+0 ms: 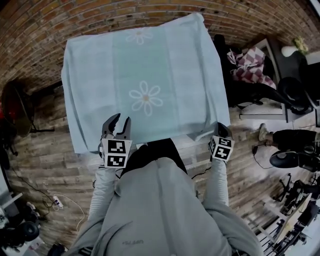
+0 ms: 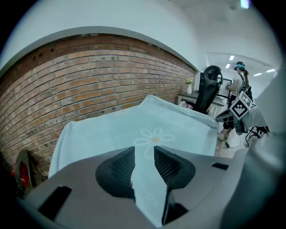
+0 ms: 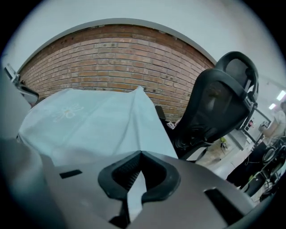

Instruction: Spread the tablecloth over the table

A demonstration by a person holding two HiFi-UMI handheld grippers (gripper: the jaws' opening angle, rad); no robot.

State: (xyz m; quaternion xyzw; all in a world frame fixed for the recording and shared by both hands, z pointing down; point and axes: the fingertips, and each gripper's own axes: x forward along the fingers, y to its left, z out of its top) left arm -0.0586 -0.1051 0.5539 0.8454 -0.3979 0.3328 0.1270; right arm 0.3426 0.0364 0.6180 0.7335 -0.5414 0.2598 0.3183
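Red brick wall (image 1: 50, 20) behind; wood-plank floor (image 1: 45, 165); black office chair (image 3: 219, 103) right; ceiling strip lights (image 2: 231, 58).

Head view: we look steeply down from above the person (image 1: 160, 210) onto the whole tablecloth (image 1: 145, 65), brick wall (image 1: 100, 15) at top | left gripper view: low, close at the near edge, facing the brick wall across the tablecloth | right gripper view: near right corner, same heading, office chair (image 3: 219, 107) alongside | shared: tablecloth and brick wall, all three.
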